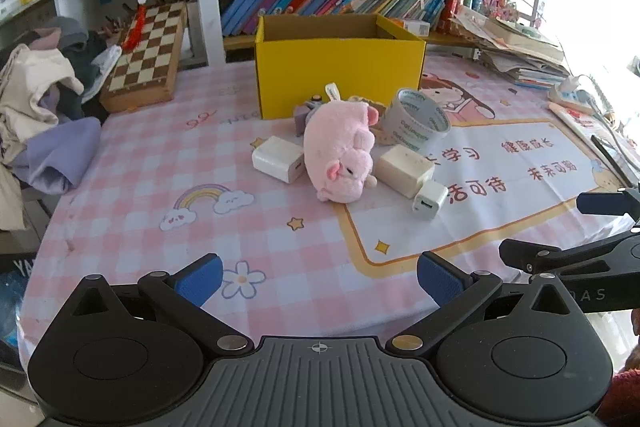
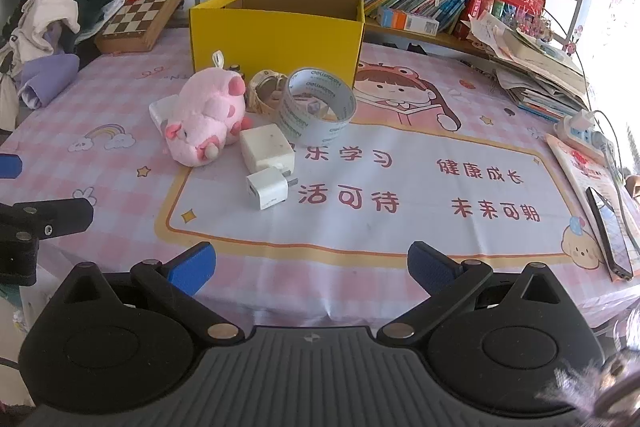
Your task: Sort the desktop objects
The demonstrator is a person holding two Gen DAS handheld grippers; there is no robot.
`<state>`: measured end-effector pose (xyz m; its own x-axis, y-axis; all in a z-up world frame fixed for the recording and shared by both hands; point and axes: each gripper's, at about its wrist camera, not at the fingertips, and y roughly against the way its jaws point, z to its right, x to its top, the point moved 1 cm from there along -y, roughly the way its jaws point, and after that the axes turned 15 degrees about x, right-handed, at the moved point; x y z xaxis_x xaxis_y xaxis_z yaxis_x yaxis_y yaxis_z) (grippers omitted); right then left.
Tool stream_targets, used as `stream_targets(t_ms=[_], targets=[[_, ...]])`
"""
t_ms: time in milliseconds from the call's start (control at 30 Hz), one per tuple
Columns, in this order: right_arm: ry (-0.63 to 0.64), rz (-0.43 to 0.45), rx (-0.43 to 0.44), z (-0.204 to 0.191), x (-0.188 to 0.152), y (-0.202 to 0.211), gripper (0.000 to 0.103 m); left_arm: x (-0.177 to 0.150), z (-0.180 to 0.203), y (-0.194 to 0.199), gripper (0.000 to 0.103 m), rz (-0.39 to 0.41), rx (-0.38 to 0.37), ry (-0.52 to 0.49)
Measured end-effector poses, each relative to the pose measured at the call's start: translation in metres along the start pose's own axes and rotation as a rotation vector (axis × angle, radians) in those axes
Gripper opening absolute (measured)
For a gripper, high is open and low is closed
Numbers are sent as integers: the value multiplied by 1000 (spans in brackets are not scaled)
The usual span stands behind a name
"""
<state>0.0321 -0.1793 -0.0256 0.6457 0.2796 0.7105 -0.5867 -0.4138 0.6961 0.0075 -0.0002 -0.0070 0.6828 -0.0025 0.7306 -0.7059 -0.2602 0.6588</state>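
A pink plush pig (image 1: 340, 151) (image 2: 208, 115) lies on its side in front of an open yellow box (image 1: 340, 67) (image 2: 276, 35). Around it lie a white charger (image 1: 278, 159), a cream charger block (image 1: 404, 169) (image 2: 266, 147), a small white plug adapter (image 1: 430, 203) (image 2: 267, 190), a grey tape roll (image 1: 416, 125) (image 2: 316, 109) and a beige wristband (image 2: 266, 91). My left gripper (image 1: 320, 281) is open and empty, well short of the pile. My right gripper (image 2: 311, 267) is also open and empty, near the table's front edge.
A chessboard box (image 1: 146, 55) (image 2: 148, 11) and a heap of clothes (image 1: 44, 99) sit at the back left. Stacked papers and books (image 2: 532, 67), a power strip (image 2: 580, 131) and a phone (image 2: 610, 231) line the right side. Bookshelves stand behind the table.
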Motion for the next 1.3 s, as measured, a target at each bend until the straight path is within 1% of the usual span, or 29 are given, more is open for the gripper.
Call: stream_targets(t_ms=[300,533,933,1300], targets=[[-1,3,-2,-3,0,-3,103,1,4,-3,103,-12,1,-11],[-4,-8,2,5,2,-2,103,1,7,-5,103,-21,2,-19],[-5,-12,4,7,4,-3,103,1,10,-6,103,-37,4,-27],[-4,-4,3,6,2,-1,103,2,7,-4,103,-40,14,-20]])
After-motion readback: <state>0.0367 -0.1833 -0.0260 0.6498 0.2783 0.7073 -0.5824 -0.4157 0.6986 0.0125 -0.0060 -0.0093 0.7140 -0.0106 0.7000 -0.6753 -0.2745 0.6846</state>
